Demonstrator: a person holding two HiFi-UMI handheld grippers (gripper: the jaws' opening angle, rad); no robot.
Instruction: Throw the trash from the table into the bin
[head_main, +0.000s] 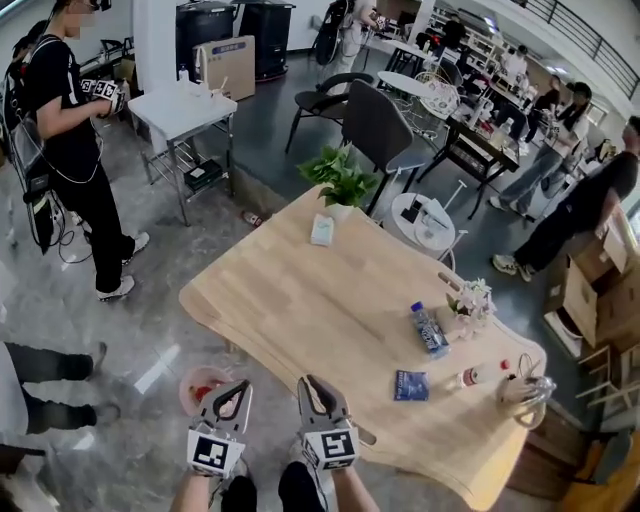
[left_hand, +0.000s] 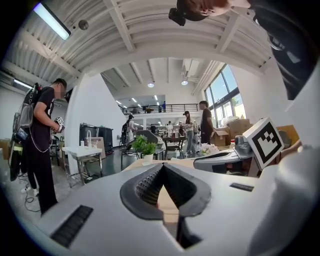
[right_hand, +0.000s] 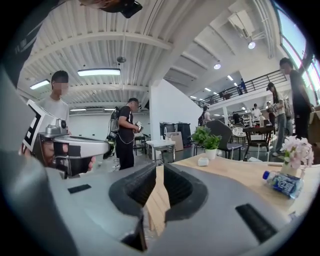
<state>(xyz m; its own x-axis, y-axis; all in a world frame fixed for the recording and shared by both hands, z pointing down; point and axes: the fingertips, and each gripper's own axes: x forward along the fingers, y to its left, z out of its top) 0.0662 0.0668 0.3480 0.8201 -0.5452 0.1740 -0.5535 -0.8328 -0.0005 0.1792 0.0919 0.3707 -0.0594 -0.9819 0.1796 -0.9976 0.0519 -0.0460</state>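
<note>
Three likely pieces of trash lie toward the worktop's (head_main: 320, 310) right end. A water bottle (head_main: 429, 330) is on its side, a blue packet (head_main: 410, 385) lies closer to the worktop's near edge, and a small red-capped bottle (head_main: 470, 377) sits just beside the packet. The bin (head_main: 188, 384), a small pinkish one with something red inside, stands on the floor just off the worktop's near-left corner.

Nothing is picked up yet, so the step in hand looks like the reach for a first item. The flat packet probably needs a pinch on a raised edge. The water bottle is best taken across its body, not by the cap, and without brushing the vase of flowers (head_main: 470, 300) just behind it.

The right gripper (head_main: 312, 388) hovers at the worktop's near edge with its jaws only a narrow slit apart. Nothing is between them; bare wood shows through the gap. It would have to open much wider before closing over either bottle. The left gripper (head_main: 232, 392) hangs beside it, over the floor between the bin and the worktop, with its jaws fully together on nothing.
</note>
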